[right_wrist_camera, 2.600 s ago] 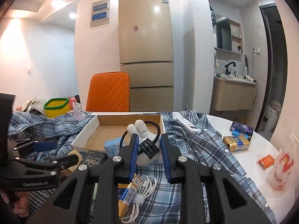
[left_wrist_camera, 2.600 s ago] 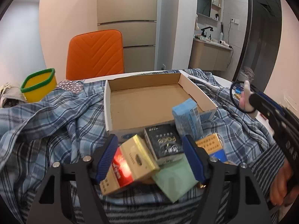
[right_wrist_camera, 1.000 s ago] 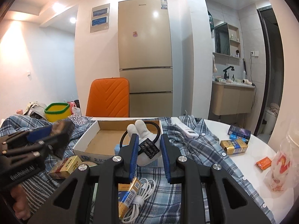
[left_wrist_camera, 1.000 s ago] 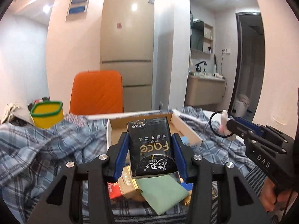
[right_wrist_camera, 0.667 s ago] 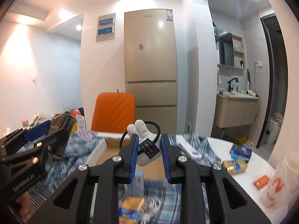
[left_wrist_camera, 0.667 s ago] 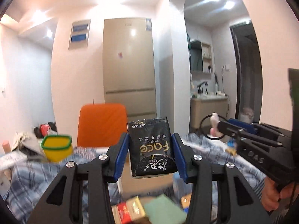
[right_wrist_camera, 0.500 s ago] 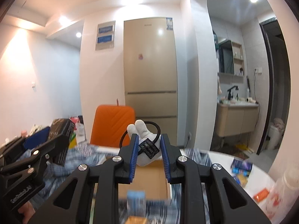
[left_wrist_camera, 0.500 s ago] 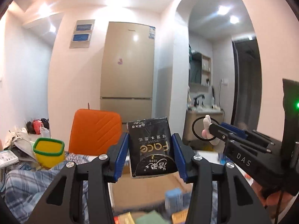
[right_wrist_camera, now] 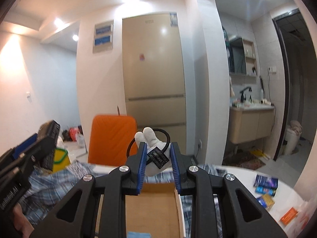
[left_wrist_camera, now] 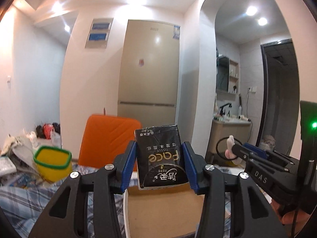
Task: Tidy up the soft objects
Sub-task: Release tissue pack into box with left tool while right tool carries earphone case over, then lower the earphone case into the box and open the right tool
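My left gripper [left_wrist_camera: 159, 164] is shut on a black "Face" tissue pack [left_wrist_camera: 160, 156] and holds it upright, high above the open cardboard box [left_wrist_camera: 164, 208]. My right gripper [right_wrist_camera: 158, 163] is shut on a white plush toy with a black loop and a black tag [right_wrist_camera: 153, 150], also raised over the box [right_wrist_camera: 150, 208]. The right gripper and the plush show at the right of the left wrist view [left_wrist_camera: 235, 152]. The left gripper with the pack shows at the left of the right wrist view [right_wrist_camera: 42, 138].
A blue plaid cloth [left_wrist_camera: 23, 198] covers the table. A yellow bin with a green rim [left_wrist_camera: 52, 164] stands at the left, an orange chair [left_wrist_camera: 107, 138] behind the box. Small packets [right_wrist_camera: 265, 186] and an orange packet [right_wrist_camera: 289, 215] lie on the white table at the right.
Over the earlier frames my left gripper closed on the black tissue pack and lifted it from the pile. Both grippers have risen and tilted up, so the table items dropped out of view.
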